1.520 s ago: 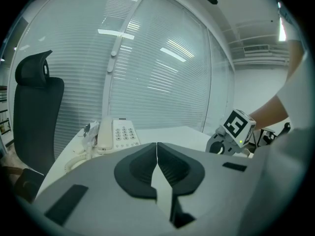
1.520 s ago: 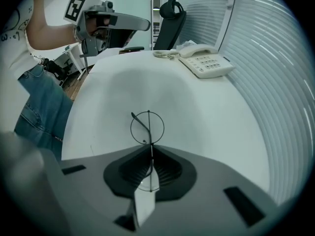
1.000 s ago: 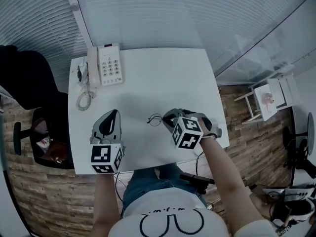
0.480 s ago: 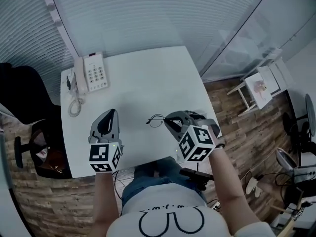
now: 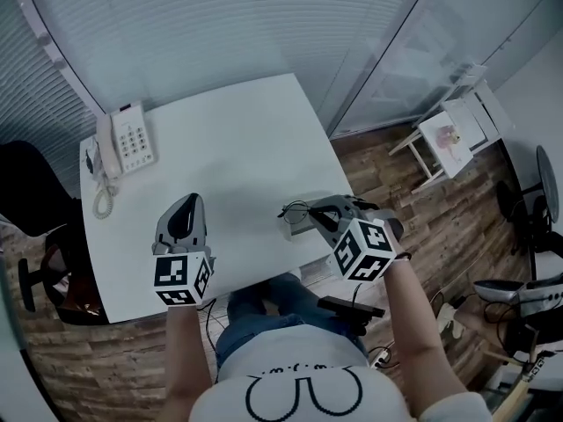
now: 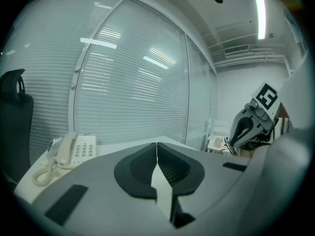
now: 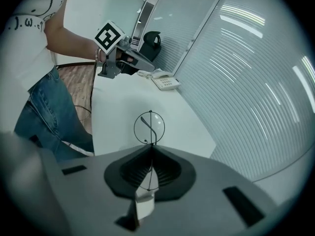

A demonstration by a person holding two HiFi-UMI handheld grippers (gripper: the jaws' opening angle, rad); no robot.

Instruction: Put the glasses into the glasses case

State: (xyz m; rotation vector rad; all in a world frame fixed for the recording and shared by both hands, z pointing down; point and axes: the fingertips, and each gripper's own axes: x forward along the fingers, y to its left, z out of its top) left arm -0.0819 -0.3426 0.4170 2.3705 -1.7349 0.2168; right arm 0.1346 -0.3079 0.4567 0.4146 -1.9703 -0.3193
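Note:
Thin wire glasses with round lenses (image 5: 296, 209) hang from my right gripper (image 5: 310, 215), which is shut on their frame above the white table's (image 5: 229, 139) near right corner. In the right gripper view one lens (image 7: 149, 127) stands just past the closed jaws of the right gripper (image 7: 150, 150). My left gripper (image 5: 186, 206) is over the table's near left part, shut with nothing in it; its jaws meet in the left gripper view (image 6: 157, 151). From there the right gripper (image 6: 247, 127) shows at the right. No glasses case shows in any view.
A white desk telephone (image 5: 126, 139) with a coiled cord sits at the table's far left corner. A black office chair (image 5: 35, 192) stands left of the table. A small white stool (image 5: 449, 134) is on the wooden floor to the right. Window blinds (image 5: 202, 33) run behind.
My right gripper has risen with the glasses and moved toward the table's right edge. The left gripper has shifted right, away from the telephone. The head view has swung right.

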